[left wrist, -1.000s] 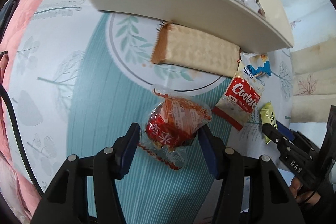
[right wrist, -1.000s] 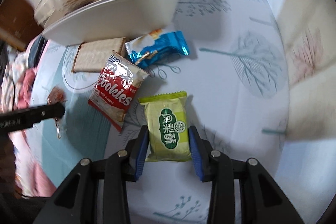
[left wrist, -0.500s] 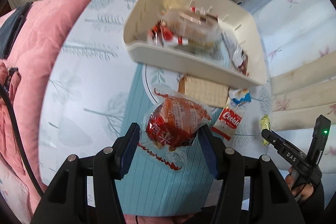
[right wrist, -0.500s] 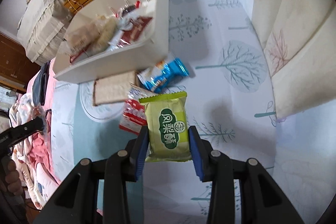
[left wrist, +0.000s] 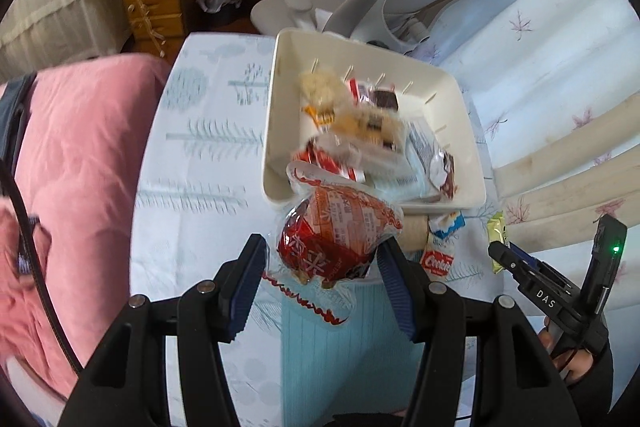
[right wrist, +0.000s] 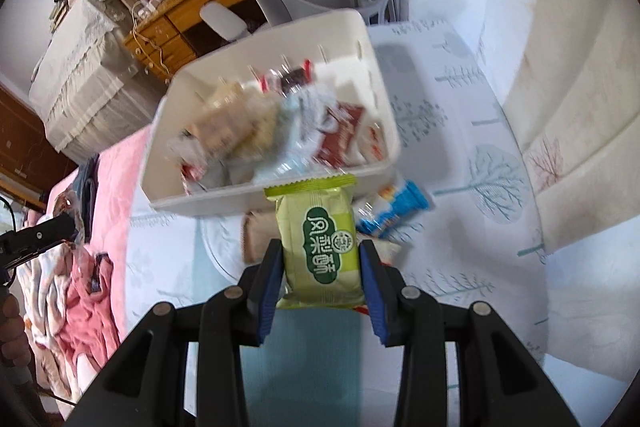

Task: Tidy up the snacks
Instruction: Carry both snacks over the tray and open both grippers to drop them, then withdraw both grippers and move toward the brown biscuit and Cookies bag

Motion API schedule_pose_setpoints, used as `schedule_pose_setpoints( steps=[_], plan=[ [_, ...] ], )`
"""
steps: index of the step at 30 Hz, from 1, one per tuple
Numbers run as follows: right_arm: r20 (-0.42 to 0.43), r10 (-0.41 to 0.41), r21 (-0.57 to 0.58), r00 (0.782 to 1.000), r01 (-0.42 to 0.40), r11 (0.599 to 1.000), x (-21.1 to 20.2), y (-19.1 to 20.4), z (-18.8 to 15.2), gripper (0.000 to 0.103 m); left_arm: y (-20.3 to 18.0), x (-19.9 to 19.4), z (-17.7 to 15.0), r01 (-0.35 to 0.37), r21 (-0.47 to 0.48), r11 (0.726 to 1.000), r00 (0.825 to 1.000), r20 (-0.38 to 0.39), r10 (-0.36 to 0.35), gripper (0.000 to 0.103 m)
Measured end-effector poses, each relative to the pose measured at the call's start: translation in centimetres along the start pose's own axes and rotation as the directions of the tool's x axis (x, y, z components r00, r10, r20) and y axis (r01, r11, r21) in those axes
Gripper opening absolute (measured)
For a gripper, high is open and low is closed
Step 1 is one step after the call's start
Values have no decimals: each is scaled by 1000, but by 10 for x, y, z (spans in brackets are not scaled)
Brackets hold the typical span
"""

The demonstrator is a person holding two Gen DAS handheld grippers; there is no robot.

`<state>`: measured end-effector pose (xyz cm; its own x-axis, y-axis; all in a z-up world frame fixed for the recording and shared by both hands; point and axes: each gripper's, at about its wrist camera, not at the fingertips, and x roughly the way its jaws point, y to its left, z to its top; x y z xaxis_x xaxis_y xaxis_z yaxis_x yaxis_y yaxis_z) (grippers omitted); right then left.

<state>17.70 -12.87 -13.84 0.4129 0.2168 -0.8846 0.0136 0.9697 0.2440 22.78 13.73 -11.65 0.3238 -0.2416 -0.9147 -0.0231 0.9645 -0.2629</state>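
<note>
Both my grippers hold a snack above the bed, near the white bin.

The snacks in the white bin [right wrist: 372, 39] are blurred, so I can't name most of them, and my green packet [right wrist: 326, 247] hides part of the tan cracker pack [right wrist: 254, 239] and the blue wrapper [right wrist: 404, 207] lying on the sheet below. My right gripper [right wrist: 322, 283] is clamped on that green packet, which stands upright between the blue pads with its crimped top edge level with the bin's near wall. My left gripper [left wrist: 322, 277] pinches a red-and-clear wrapped cake [left wrist: 334, 239]; its crinkled wrapper overlaps the bin's near corner in view. A Cookies pouch [left wrist: 438, 261] lies just right of it.
</note>
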Motion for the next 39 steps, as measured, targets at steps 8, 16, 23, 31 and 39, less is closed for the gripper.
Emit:
schedule_pose_setpoints(
  steps=[8, 16, 23, 31, 39],
  plan=[
    [122, -41, 34, 992, 37, 999, 6, 37, 20, 38, 15, 3, 35, 41, 104, 994, 999, 27, -44, 56],
    [210, -71, 111, 975, 48, 993, 16, 45, 34, 38, 20, 20, 58, 68, 163, 984, 997, 26, -74, 57],
    [221, -114, 183, 969, 74, 980, 15, 39, 39, 46, 20, 31, 70, 88, 137, 987, 995, 42, -94, 74],
    [223, -96, 201, 970, 51, 978, 7, 22, 32, 63, 16, 26, 70, 116, 99, 988, 991, 57, -122, 87],
    [207, -80, 167, 975, 45, 985, -6, 10, 25, 63, 2, 13, 53, 127, 86, 988, 989, 69, -133, 87]
  ],
)
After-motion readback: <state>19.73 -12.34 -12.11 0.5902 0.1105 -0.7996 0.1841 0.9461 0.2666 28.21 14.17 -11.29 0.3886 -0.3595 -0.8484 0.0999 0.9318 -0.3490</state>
